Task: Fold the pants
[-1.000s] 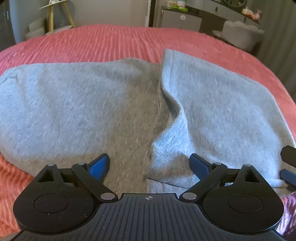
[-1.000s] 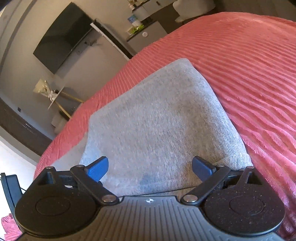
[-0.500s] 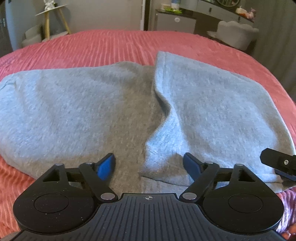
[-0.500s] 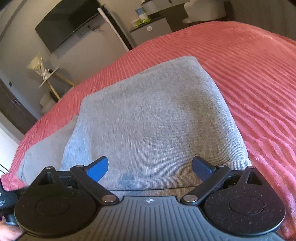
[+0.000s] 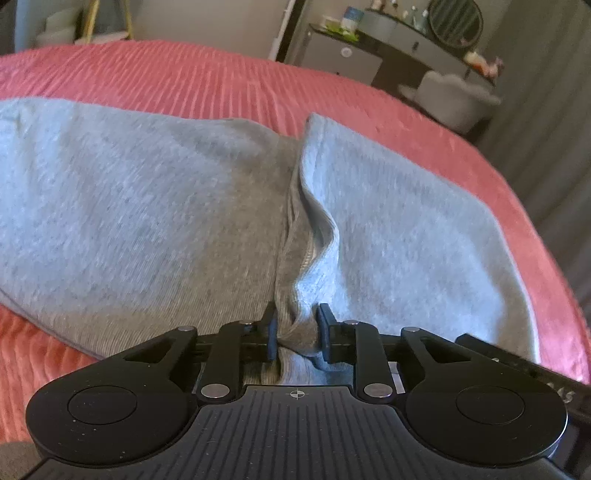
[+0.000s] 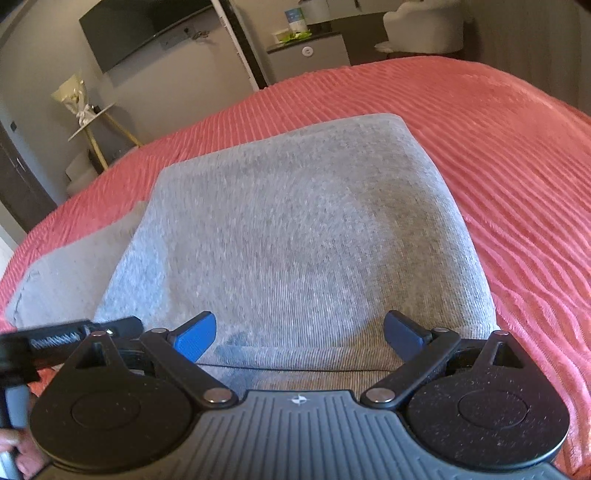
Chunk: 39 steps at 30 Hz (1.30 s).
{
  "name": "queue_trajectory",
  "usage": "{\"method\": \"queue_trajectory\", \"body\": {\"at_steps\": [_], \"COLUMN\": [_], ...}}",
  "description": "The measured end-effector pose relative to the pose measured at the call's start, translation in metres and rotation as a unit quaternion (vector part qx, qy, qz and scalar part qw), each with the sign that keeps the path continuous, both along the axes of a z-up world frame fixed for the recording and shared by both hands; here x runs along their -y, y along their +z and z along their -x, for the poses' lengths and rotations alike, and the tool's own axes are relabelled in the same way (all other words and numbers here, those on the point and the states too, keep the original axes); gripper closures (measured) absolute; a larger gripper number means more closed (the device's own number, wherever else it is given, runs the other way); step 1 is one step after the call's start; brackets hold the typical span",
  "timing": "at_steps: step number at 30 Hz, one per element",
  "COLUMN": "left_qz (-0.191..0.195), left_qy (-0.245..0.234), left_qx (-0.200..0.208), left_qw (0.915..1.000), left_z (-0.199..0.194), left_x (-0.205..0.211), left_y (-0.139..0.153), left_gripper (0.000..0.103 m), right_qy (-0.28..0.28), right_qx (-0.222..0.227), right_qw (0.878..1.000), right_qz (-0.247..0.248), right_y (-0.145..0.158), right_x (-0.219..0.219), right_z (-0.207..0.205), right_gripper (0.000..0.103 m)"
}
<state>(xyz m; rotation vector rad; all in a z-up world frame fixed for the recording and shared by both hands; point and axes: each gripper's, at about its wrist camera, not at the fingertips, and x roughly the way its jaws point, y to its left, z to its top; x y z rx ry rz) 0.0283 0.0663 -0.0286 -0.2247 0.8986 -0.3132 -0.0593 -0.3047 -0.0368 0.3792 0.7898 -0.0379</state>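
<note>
Grey pants (image 5: 147, 206) lie on a red ribbed bedspread (image 5: 184, 77), with one part folded over on the right. My left gripper (image 5: 295, 338) is shut on a bunched near edge of the pants, where the folded layer meets the lower one. In the right wrist view the folded grey pants (image 6: 295, 229) fill the middle. My right gripper (image 6: 299, 334) is open, its fingers spread over the near edge of the folded part, holding nothing. The left gripper's body shows at the left edge of the right wrist view.
The red bedspread (image 6: 498, 147) stretches away on all sides of the pants. Beyond the bed stand a dresser (image 5: 369, 55), a white chair (image 5: 454, 99), a wall TV (image 6: 140, 33) and a small side table (image 6: 92, 118).
My left gripper went from open to shut, pinching the pants' near edge. My right gripper stayed open and shifted a little over the folded part.
</note>
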Motion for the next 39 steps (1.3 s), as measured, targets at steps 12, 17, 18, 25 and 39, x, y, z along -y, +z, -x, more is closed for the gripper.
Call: {"method": "queue_trajectory", "body": {"at_steps": [12, 17, 18, 25, 39], "left_qz": [0.035, 0.078, 0.077, 0.038, 0.017], "left_qy": [0.05, 0.064, 0.055, 0.006, 0.0], "left_qx": [0.01, 0.027, 0.025, 0.009, -0.005], "left_qw": [0.9981, 0.9946, 0.9952, 0.9992, 0.9998], "left_z": [0.019, 0.012, 0.009, -0.007, -0.006], "left_x": [-0.027, -0.038, -0.033, -0.006, -0.005], "left_y": [0.016, 0.02, 0.019, 0.001, -0.003], "left_gripper": [0.078, 0.064, 0.064, 0.093, 0.092], "right_qy": [-0.033, -0.038, -0.039, -0.057, -0.128], "right_qx": [0.025, 0.025, 0.026, 0.04, 0.015], "right_qw": [0.993, 0.992, 0.992, 0.983, 0.962], "right_qz": [-0.108, -0.115, -0.116, -0.17, -0.24], "right_y": [-0.002, -0.002, -0.002, -0.004, 0.002], "right_x": [0.033, 0.033, 0.033, 0.046, 0.063], "right_z": [0.007, 0.005, 0.005, 0.008, 0.047], "right_gripper": [0.006, 0.006, 0.006, 0.006, 0.006]}}
